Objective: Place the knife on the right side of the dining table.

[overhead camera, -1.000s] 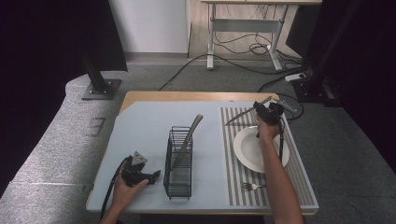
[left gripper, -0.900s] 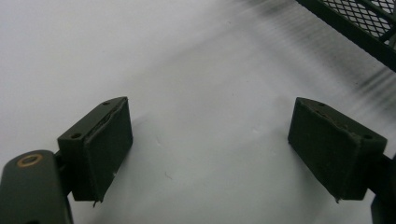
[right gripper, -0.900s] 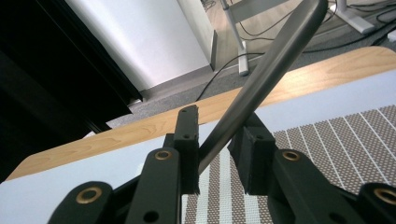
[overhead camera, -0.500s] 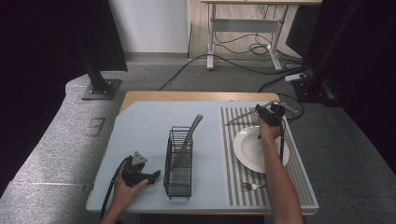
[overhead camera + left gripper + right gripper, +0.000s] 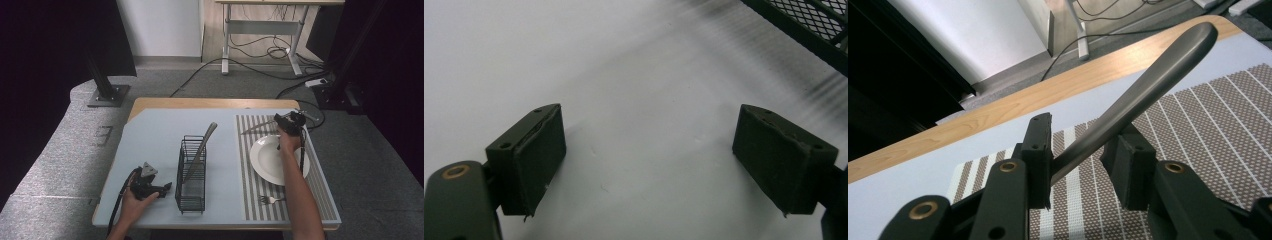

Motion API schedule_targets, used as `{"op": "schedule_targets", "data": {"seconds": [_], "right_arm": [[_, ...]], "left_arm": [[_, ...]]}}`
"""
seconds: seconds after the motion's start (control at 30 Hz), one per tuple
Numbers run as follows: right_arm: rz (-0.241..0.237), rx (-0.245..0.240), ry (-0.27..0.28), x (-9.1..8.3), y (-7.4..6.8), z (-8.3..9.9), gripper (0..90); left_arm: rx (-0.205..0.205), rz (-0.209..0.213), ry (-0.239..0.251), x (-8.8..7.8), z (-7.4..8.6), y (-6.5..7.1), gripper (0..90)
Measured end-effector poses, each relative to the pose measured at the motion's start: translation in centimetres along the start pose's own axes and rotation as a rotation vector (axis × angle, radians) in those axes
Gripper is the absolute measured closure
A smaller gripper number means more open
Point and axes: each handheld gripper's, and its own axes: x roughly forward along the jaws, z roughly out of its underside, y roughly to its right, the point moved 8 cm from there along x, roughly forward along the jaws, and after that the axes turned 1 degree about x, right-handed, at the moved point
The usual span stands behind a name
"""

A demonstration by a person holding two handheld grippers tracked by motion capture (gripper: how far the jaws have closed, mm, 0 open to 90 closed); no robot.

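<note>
Our right gripper (image 5: 1080, 165) has just been opening its jaws; a metal utensil handle (image 5: 1148, 85) lies between them, touching one pad, over the striped placemat (image 5: 252, 145) beyond the plate (image 5: 267, 160). Our left gripper (image 5: 649, 160) rests open beside the wire basket (image 5: 192, 172).

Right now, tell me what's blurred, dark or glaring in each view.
High view: sharp on the table, black at both side edges. Left gripper view: the rack at top right is streaked with blur, and the white surface looks washed out. Right gripper view: the handle shows a soft sheen; the near jaws are slightly soft.
</note>
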Motion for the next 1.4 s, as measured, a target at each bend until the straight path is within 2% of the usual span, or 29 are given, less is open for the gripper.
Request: {"op": "schedule_targets", "data": {"seconds": [0.2, 0.63, 1.4], "right_arm": [[0.018, -0.01, -0.008, 0.0, 0.2, 0.1, 62.6], [0.051, 0.014, -0.046, 0.1, 0.9, 0.5, 60.0], [0.096, 0.014, -0.098, 0.2, 1.9, 0.9, 55.1]], "left_arm": [[0.0, 0.0, 0.0, 0.0, 0.0, 0.0, 13.1], [-0.001, 0.0, 0.0, 0.0, 0.0, 0.0, 13.1], [-0.001, 0.0, 0.0, 0.0, 0.0, 0.0, 13.1]]}}
